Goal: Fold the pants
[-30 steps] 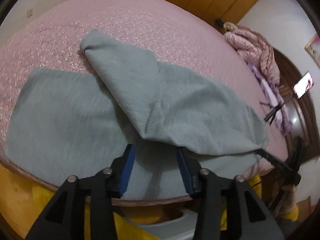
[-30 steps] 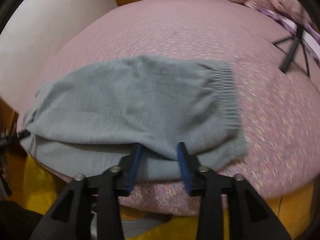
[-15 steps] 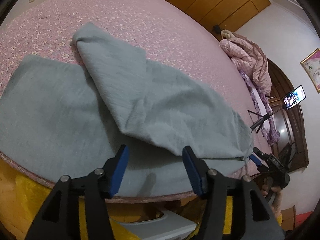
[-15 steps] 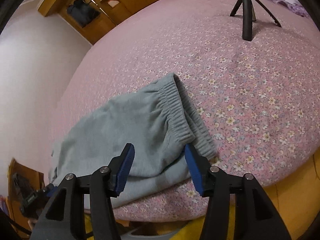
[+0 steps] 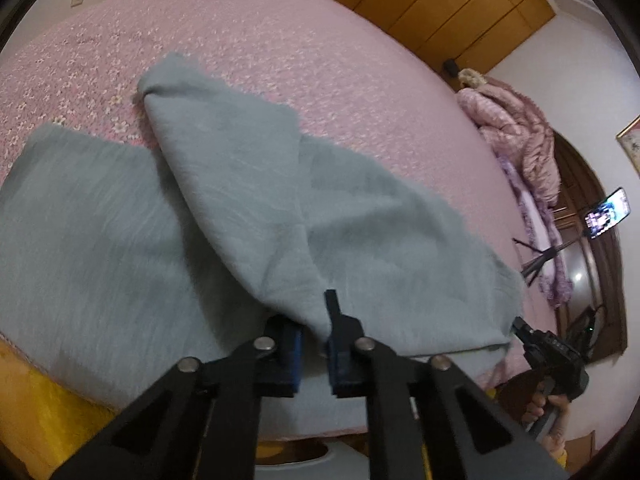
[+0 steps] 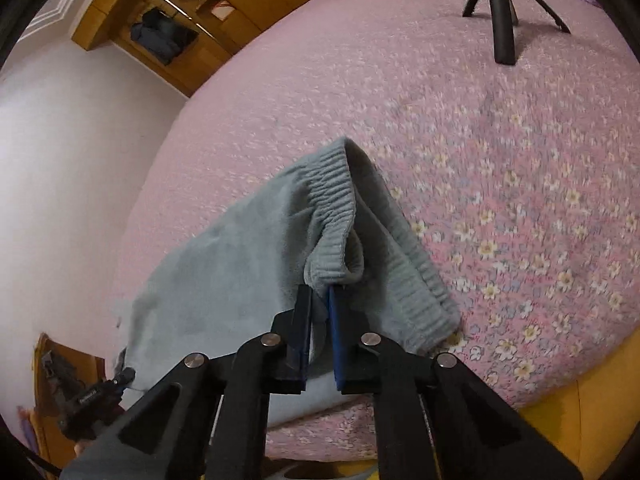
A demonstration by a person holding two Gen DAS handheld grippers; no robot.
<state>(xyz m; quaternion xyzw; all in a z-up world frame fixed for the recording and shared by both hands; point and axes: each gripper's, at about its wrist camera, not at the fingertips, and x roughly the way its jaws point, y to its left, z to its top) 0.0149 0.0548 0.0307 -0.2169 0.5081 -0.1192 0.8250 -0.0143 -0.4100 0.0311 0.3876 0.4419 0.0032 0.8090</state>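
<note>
Grey-green pants [image 5: 248, 208] lie on a pink flowered bed [image 5: 280, 40], one leg folded over the rest near the front edge. My left gripper [image 5: 314, 320] is shut on the fabric at the fold of the upper layer. My right gripper [image 6: 320, 300] is shut on the ribbed waistband [image 6: 336, 216] and lifts it a little off the bed. The right gripper also shows at the far right of the left wrist view [image 5: 552, 356], at the waist end. The left gripper shows at the lower left of the right wrist view [image 6: 96, 396].
A black tripod [image 6: 500, 16] stands on the bed at the back right, with a phone [image 5: 608, 212] on it. A pink quilt [image 5: 516, 128] is piled at the bed's far end. Wooden wardrobes [image 5: 440, 0] line the back wall. A yellow bed skirt [image 5: 36, 412] hangs below the front edge.
Both grippers were open above the pants; now each has closed on the fabric, the left on the folded leg, the right on the waistband, which is raised.
</note>
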